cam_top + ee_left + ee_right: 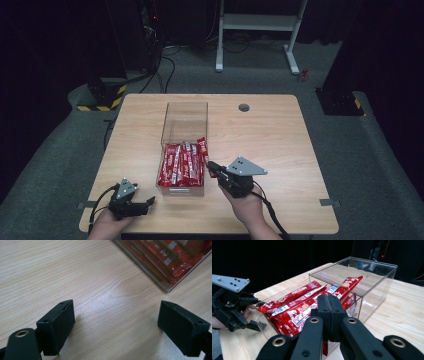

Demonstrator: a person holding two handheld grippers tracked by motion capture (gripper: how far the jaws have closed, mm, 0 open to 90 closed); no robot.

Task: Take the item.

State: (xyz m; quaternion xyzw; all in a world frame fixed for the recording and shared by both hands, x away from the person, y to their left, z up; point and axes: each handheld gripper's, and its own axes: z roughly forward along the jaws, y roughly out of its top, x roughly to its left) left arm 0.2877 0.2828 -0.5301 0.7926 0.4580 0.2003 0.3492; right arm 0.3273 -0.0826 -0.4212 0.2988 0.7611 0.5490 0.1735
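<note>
high view: clear box [183, 145] mid-table, red bars [181, 165] stacked in its near half, far half bare, so packing looks partly done. my right claw [212, 168] sits at the box's right wall.

left gripper view: left claw [115, 325] released over bare table [50, 272], box corner near.

right gripper view: right claw [330, 312] clenched, a red scrap below the jaws; can't tell if gripped.

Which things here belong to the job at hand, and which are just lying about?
In the job:
- clear box
- red snack bars piled in its near end
- right gripper, jaws shut, at the box's right wall
- left gripper, jaws open over bare table

Just lying about:
- white frame stand on the floor beyond
- black-and-yellow striped base
</note>
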